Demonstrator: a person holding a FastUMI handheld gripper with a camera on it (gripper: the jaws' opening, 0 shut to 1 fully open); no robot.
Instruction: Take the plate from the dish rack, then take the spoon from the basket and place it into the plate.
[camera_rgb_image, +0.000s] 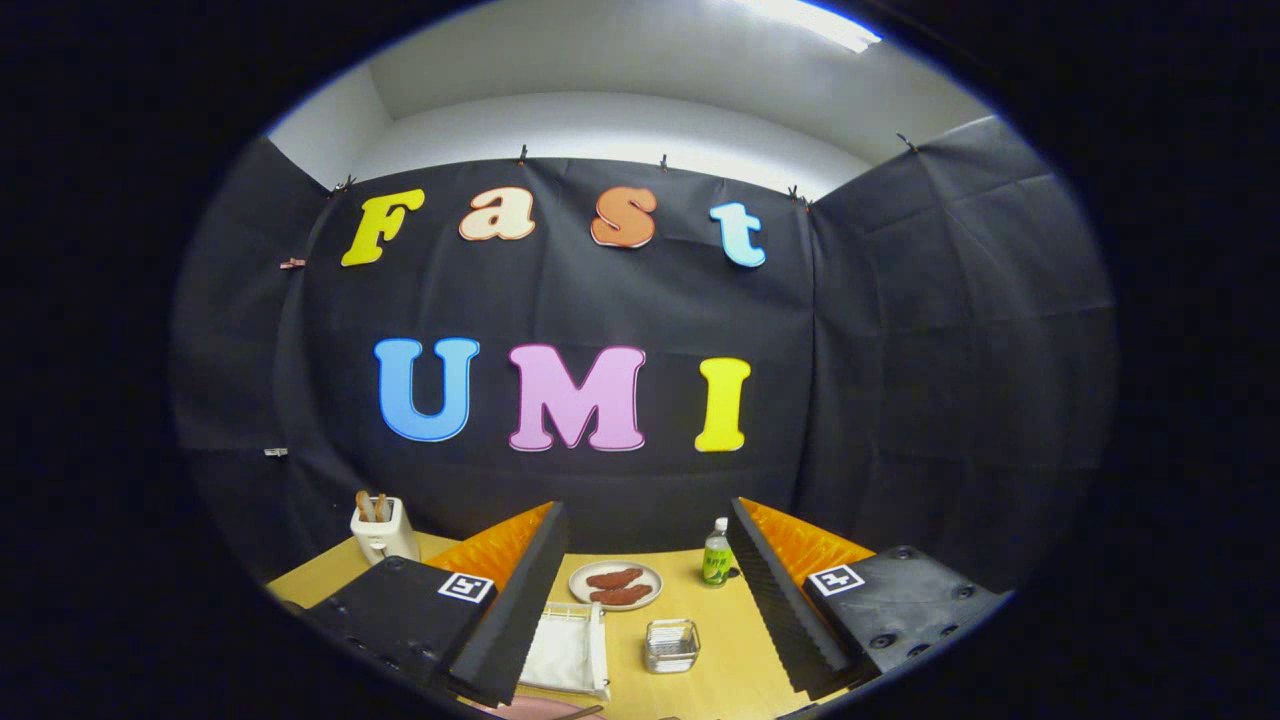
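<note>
Two fingers of the tongs (650, 610) stand wide apart, gripping nothing, above a wooden bench (720, 660) bearing a round plate (580, 578), clear glass container (671, 645) and green-labelled bottle (716, 553).

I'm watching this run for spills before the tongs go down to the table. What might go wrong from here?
The tongs are open and hold nothing.
1. A small glass container sits between the fingers; a descent could knock it.
2. The green bottle stands upright close by the right finger and looks easy to tip.
3. The plate ahead carries brown food, which could slide off if the plate is nudged.
</note>
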